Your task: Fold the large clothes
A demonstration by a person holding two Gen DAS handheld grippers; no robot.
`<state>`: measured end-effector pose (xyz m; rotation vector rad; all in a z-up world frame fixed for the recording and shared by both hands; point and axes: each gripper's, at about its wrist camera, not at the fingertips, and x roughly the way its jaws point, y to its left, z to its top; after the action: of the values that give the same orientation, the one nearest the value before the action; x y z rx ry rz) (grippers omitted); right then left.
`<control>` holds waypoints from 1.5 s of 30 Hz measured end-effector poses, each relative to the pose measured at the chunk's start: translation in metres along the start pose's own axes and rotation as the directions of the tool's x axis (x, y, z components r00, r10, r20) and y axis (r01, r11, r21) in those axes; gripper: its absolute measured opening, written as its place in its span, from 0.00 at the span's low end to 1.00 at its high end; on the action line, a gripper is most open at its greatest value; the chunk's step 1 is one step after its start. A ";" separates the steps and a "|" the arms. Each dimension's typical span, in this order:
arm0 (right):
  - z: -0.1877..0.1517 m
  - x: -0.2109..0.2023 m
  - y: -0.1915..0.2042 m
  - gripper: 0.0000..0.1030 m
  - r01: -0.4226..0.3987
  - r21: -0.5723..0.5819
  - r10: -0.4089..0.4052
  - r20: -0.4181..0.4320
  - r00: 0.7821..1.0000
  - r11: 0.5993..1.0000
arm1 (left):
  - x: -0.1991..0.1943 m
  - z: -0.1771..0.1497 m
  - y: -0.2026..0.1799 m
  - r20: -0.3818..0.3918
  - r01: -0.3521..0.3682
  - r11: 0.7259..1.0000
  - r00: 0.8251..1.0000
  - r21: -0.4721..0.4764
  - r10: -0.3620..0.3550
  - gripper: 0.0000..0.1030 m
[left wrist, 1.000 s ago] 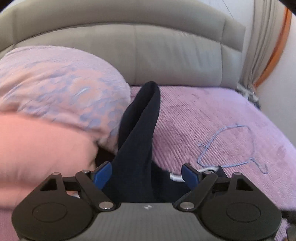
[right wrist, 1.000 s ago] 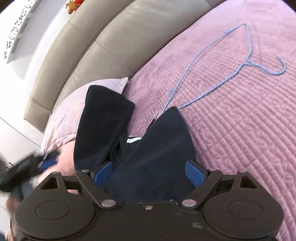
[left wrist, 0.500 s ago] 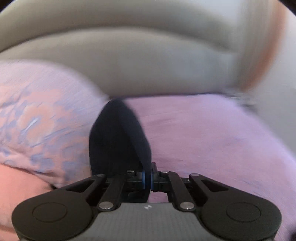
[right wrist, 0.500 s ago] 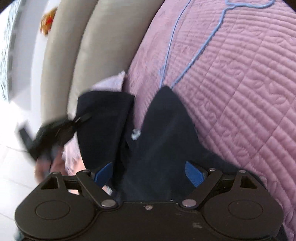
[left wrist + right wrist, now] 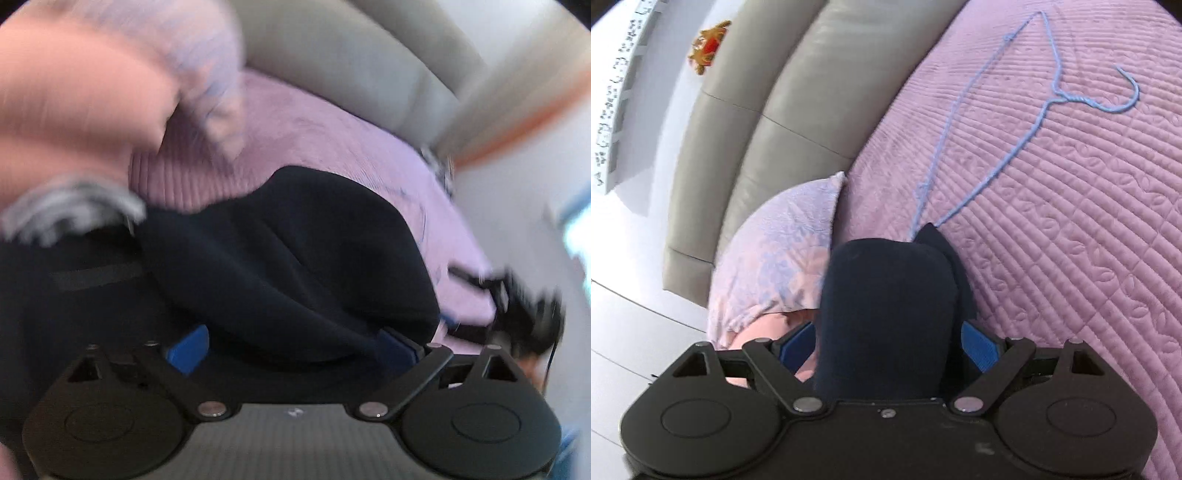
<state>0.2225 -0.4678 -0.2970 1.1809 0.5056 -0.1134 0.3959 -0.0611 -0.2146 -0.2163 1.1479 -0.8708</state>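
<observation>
where left view blurs, dark garment (image 5: 295, 258) hides bedspread (image 5: 332, 144).

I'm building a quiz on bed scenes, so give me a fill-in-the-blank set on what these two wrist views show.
1. The wire hanger lying on the bedspread is ____ in colour.
2. The garment between the right tool's pads is dark ____.
3. The patterned pillow leans against the ____ headboard.
4. The left tool's pads stand ____, with the garment between them.

Missing words: blue; navy; grey; apart
</observation>
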 end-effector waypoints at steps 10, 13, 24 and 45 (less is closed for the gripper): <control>-0.008 0.021 0.002 0.99 -0.014 -0.011 0.013 -0.070 0.997 1.000 | 0.090 -0.010 0.016 0.001 0.062 0.938 0.998 -0.341 -0.066 0.08; -0.006 0.012 0.006 0.99 -0.011 -0.030 0.011 -0.014 1.000 0.999 | 0.047 0.002 -0.009 0.080 0.066 0.978 0.995 -0.196 -0.051 0.07; -0.009 0.001 0.046 0.99 0.027 -0.252 -0.019 0.034 0.999 0.967 | -0.005 -0.035 0.054 -0.092 -0.390 0.900 0.921 -0.196 0.379 0.40; -0.074 0.049 0.095 0.74 0.098 -0.612 -0.366 -0.330 0.870 0.785 | -0.010 -0.054 -0.016 -0.039 -0.637 0.768 0.767 0.070 0.640 0.36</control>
<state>0.2752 -0.3547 -0.2579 0.5188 1.0111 0.0921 0.3397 -0.0498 -0.2217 0.2489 1.1459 -0.2914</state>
